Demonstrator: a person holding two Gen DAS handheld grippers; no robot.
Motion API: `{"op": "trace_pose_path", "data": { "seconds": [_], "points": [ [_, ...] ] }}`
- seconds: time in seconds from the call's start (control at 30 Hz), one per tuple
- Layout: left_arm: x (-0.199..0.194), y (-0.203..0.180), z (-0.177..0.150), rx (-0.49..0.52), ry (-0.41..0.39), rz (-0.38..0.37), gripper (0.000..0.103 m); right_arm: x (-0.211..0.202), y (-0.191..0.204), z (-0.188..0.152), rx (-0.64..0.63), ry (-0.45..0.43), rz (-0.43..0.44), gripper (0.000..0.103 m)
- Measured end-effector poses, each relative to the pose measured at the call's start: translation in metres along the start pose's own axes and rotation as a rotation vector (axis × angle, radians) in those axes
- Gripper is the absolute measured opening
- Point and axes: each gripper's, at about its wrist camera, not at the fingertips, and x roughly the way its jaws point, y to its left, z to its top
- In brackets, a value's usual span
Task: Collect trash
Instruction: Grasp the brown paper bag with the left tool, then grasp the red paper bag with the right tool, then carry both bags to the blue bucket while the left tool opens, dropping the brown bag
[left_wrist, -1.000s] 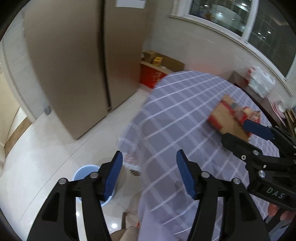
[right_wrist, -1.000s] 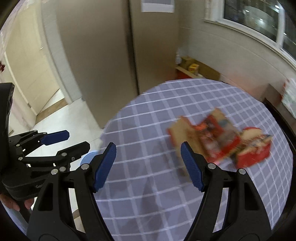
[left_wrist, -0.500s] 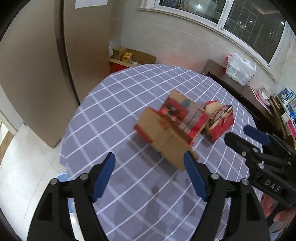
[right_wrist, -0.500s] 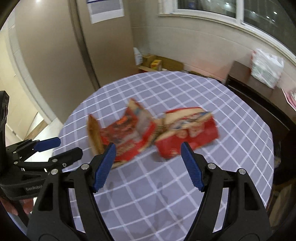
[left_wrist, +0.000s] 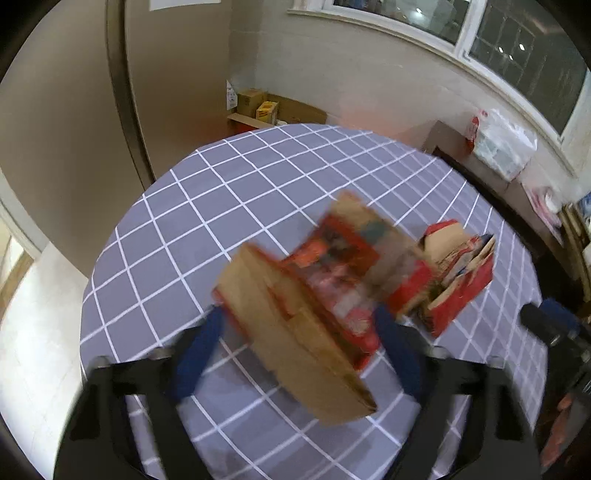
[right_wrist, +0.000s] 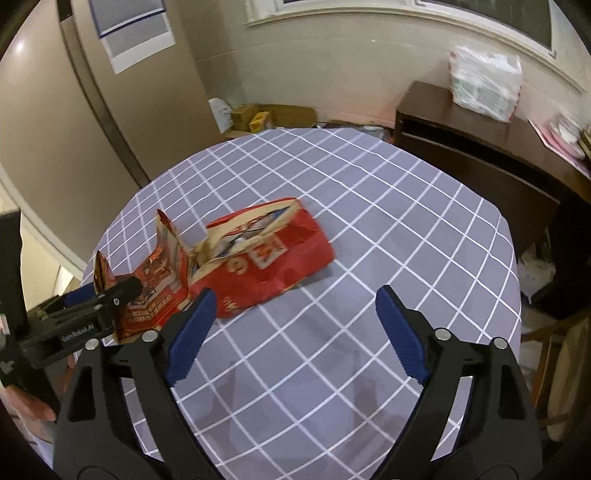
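Note:
A torn, flattened cardboard carton (left_wrist: 295, 317), brown inside and red outside, lies on the round table with the grey checked cloth (left_wrist: 258, 177). My left gripper (left_wrist: 299, 317) is blurred and low over the carton. Its jaws are closing with the carton between the fingers, and I see no firm press. A crumpled red paper bag (right_wrist: 273, 254) lies just right of the carton (right_wrist: 155, 291). My right gripper (right_wrist: 295, 295) hovers on the near side of the bag. Its jaws are opening and nothing is between them. The left gripper (right_wrist: 107, 295) shows at the left edge of the right wrist view, across the carton.
A dark wooden sideboard (right_wrist: 461, 147) with a white plastic bag (right_wrist: 484, 85) on it stands behind the table on the right. Cardboard boxes (right_wrist: 258, 114) sit on the floor by the far wall. Tall brown cabinet doors (left_wrist: 74, 110) stand at the left. A hand (right_wrist: 26, 402) holds the left gripper.
Both grippers swung from the table's left edge and the floor in over the trash. The carton now lies between the left fingers. The right jaws have spread wider.

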Motion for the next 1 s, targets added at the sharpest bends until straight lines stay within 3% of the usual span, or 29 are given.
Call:
{"op": "trace_pose_path", "data": {
  "seconds": [0.2,0.47,0.7,0.8,0.87,1.0],
  "points": [
    [0.004,0.014,0.003,-0.018,0.014,-0.040,0.048,0.022,-0.009,0.011,0.091,0.053,0.052,0.089],
    [-0.020,0.041,0.017,-0.044,-0.055,-0.004,0.041,0.056,0.001,0.032,0.172,0.098,0.071,0.090],
    [-0.030,0.064,0.025,-0.063,-0.080,0.017,0.041,0.094,0.015,0.038,0.178,0.145,0.007,0.097],
    [-0.033,0.069,0.027,-0.068,-0.083,0.020,0.041,0.101,0.027,0.038,0.102,0.128,-0.026,0.096],
    [-0.036,0.072,0.027,-0.071,-0.091,0.020,0.041,0.100,0.033,0.037,0.060,0.127,-0.016,0.080],
    [-0.043,0.076,0.025,-0.079,-0.100,0.020,0.041,0.095,0.034,0.037,0.064,0.144,0.040,0.079]
  ]
}}
